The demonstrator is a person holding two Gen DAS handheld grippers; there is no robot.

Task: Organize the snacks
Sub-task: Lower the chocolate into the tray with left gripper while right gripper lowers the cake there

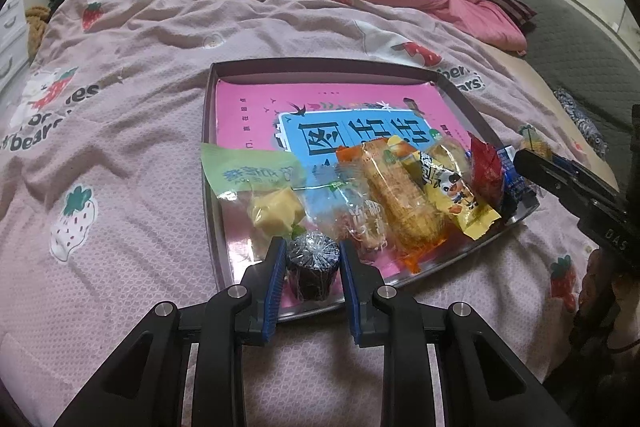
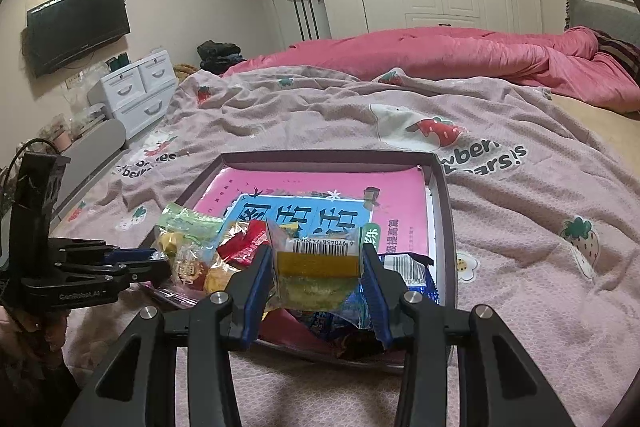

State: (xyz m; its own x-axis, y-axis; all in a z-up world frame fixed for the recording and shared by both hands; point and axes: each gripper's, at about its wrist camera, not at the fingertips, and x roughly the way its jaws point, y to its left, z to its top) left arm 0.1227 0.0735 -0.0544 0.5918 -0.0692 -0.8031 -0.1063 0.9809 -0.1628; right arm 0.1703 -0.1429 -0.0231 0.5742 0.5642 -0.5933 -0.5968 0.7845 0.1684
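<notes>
Holding one snack each, both grippers sit at the near edge of the shallow tray (image 1: pixel 208 163), which lies on the strawberry-print bedspread (image 1: pixel 132 131) with a pink book (image 1: pixel 256 107) inside it. The left gripper (image 1: pixel 313 259) has its blue pads clamped on a small dark cake (image 1: pixel 312 265) in crinkly clear wrap, at the tray's near left corner; the right gripper (image 2: pixel 318 267) is clamped on a clear packet with a yellow cake (image 2: pixel 316 271), held just above a blue packet (image 2: pixel 408 269) at the near right. The risks, as I judge them: the dark cake is soft, so a harder squeeze could crush it, and its slick film could let it slide out if lifted fast. The right packet is gripped by its sides (the wrapper looks loose), so it may sag or twist free — and it could drag the blue packet beneath it along. The bedspread is soft, so pressing on the rim may tip the tray and spill the heap. Counting — one tray, one book, two grippers, and about eight snacks that I can tell apart: a green-topped packet (image 1: pixel 248 175), the dark cake, a clear packet with red print (image 1: pixel 360 223), a long corn-coloured roll (image 1: pixel 400 203), a yellow cartoon packet (image 1: pixel 460 199), a red packet (image 1: pixel 486 167), the blue one and the held yellow cake; others may be hidden.
</notes>
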